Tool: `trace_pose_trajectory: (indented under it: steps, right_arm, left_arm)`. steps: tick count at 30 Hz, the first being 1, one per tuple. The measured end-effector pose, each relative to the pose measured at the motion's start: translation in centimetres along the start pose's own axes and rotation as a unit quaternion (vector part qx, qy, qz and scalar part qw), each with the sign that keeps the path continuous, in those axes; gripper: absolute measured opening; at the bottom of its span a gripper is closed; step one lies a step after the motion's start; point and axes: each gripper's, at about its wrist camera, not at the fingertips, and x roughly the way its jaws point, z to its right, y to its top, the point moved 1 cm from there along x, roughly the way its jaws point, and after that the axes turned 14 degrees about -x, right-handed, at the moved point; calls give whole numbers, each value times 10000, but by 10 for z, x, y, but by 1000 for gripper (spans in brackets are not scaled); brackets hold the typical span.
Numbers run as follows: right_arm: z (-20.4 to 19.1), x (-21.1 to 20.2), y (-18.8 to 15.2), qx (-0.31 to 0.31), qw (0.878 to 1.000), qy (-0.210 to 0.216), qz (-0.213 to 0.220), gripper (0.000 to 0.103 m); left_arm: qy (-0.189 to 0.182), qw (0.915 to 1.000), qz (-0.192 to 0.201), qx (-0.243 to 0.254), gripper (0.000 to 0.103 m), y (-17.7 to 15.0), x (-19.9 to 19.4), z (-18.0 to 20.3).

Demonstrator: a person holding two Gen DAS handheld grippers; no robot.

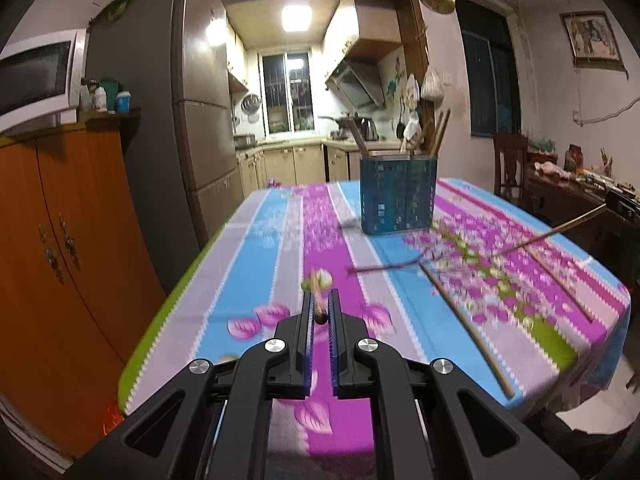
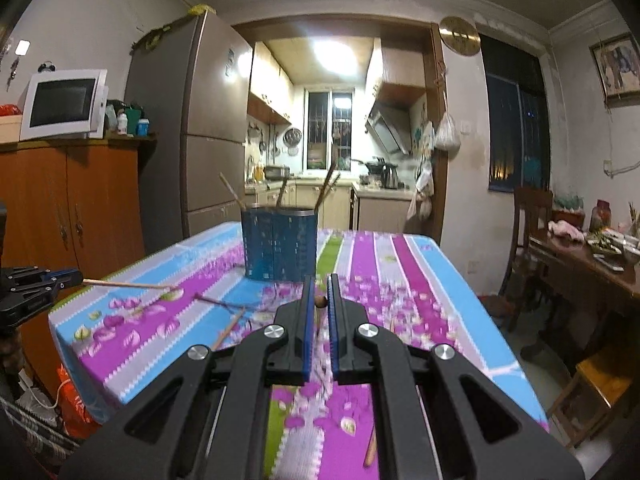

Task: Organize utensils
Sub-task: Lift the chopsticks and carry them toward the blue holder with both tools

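Right now my left hand-held gripper (image 1: 320,312) is clamped on 1 wooden chopstick (image 1: 318,300); from its wrist camera I see only the butt end between the pads, with the long axis running away from me toward 12 o'clock, foreshortened and blurred. My right hand-held gripper (image 2: 319,300) is likewise clamped on a second chopstick (image 2: 319,301), again end-on, and how far it reaches past the pads I cannot make out.

Seen from the right wrist, the left gripper sits at 9 o'clock with its chopstick pointing toward 3 o'clock, nearly level over the table (image 2: 440,280).

The blue perforated utensil holder (image 1: 396,196) stands upright on the table at about 1 o'clock in the left view. Several brown chopsticks (image 1: 440,132) lean out of its top, tips up; I cannot count them against the kitchen behind.

On the striped floral tablecloth (image 1: 260,240), loose chopsticks (image 1: 468,328) lie at about 3 o'clock in the left view, the long one running from 10 to 5 o'clock. Another thin stick near the holder is smeared by motion. A further brown piece at 6 o'clock in the right view is cut off by my gripper.
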Motion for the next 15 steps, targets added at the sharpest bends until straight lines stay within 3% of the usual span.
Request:
trace_pose_trajectory:
  steps: [8, 15]
  right_arm:
    - [16, 14, 44, -182, 9988, -24, 463, 5]
    - [33, 35, 83, -93, 9973, 226, 686, 5]
  left_arm:
    - [-160, 9979, 625, 89, 8, 60, -1, 1]
    - [-424, 9950, 904, 76, 8, 113, 5, 8]
